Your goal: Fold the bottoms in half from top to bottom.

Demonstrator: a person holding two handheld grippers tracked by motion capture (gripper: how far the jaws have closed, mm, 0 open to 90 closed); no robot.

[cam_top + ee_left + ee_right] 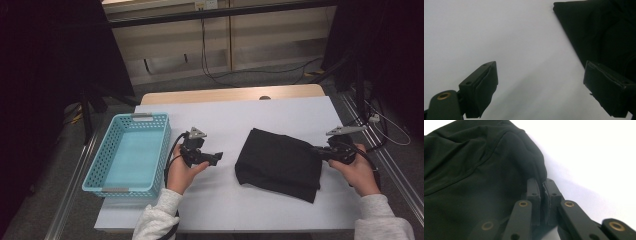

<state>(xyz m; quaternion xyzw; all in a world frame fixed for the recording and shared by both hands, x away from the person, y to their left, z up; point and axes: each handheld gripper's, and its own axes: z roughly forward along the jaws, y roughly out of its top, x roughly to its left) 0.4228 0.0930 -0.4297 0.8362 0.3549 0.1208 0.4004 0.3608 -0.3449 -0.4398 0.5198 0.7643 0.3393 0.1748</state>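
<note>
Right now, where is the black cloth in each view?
High view: black cloth right of centre on the white table.
Left gripper view: cloth upper right.
Right gripper view: cloth fills the left, its edge pinched.
Shared landmark: the white table.

Plain black cloth (280,162), no print, on a white table cover (225,210). Light turquoise basket (131,152) with perforated walls and grey handle tabs. Black grippers, left (216,158) and right (318,151), brass-coloured rivets, grey top plates. Pale wood table edge (230,94).
</note>
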